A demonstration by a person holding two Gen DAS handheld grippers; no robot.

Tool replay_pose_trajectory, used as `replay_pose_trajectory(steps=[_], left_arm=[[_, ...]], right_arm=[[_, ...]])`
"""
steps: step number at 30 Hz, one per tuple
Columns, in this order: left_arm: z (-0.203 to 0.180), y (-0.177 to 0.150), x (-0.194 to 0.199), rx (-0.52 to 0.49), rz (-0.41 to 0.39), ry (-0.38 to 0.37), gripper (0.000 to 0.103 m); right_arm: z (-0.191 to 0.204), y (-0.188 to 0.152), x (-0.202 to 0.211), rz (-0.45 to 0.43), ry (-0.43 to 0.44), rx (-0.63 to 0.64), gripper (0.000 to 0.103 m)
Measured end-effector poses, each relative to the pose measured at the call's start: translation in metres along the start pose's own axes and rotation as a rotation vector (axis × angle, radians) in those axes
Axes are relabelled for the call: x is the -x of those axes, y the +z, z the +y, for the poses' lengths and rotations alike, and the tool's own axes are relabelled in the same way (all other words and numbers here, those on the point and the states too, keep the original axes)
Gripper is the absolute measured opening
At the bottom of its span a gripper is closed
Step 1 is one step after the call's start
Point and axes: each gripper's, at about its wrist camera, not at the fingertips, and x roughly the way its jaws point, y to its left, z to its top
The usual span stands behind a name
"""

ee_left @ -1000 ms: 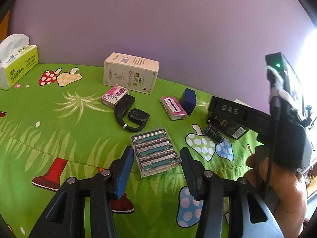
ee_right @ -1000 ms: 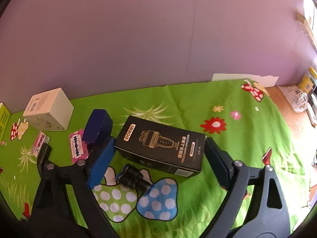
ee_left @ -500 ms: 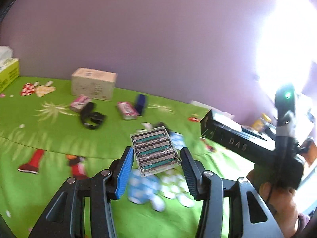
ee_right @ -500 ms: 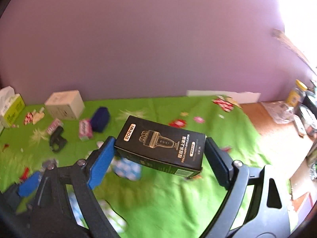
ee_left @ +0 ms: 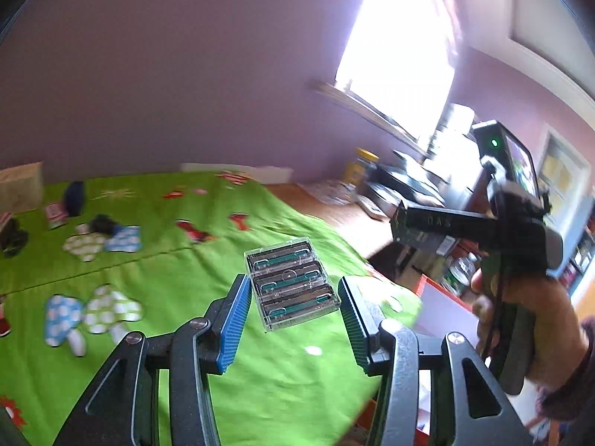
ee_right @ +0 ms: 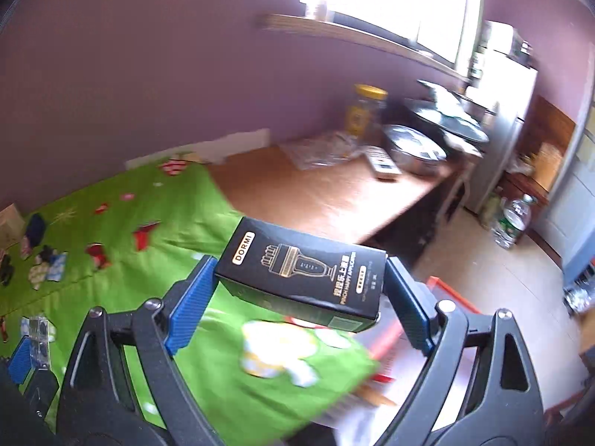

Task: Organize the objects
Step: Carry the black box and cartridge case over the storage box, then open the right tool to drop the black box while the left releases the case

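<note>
A purple-walled room with a bright window holds a wooden table (ee_right: 323,200) partly draped in a green mushroom-print cloth (ee_left: 178,271); pots, a yellow-lidded jar (ee_right: 366,109) and a remote crowd its far right end. A second ago both cameras looked low over the cloth at the scattered items; now both views have swung right and risen, so those items have shrunk into the far left and the cloth's right edge and the floor show.

The right gripper (ee_right: 297,297) stands wide, its pads clamped on the ends of a black DORMI box (ee_right: 303,273), carried in the air above the cloth's right edge. The left gripper (ee_left: 293,314) is narrower and grasps a clear razor-cartridge case (ee_left: 292,284), also lifted off the cloth. In the left wrist view a hand (ee_left: 535,316) carries the right gripper.

The far-left items are blurred: a beige box (ee_left: 20,187) cut by the frame, a dark blue object (ee_left: 73,193), a black earpiece (ee_left: 13,238). A red-edged object (ee_right: 446,297) lies half hidden beneath the black box.
</note>
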Motion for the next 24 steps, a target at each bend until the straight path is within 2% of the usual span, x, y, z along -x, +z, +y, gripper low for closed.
replay_pose_trajectory(steps=[4,9,11,17,24], left_arm=[[-0.029,-0.008,-0.012,-0.062,0.034,-0.051,0.05],[-0.071,-0.023,-0.019,-0.144,0.08,-0.122,0.05],[-0.081,-0.026,-0.018,-0.156,0.089,-0.134,0.05],[-0.098,-0.038,-0.03,-0.127,0.144,-0.159,0.05],[-0.127,-0.072,-0.056,-0.135,0.229,-0.157,0.05]], right_arm=[[-0.029,-0.007,-0.006,0.052,-0.072,-0.057,0.09],[-0.083,-0.032,-0.017,0.146,-0.135,-0.136,0.09],[-0.1,-0.043,-0.02,0.168,-0.135,-0.182,0.09],[-0.131,-0.069,-0.021,0.164,-0.099,-0.192,0.09],[-0.158,-0.097,-0.024,0.135,-0.055,-0.128,0.09]])
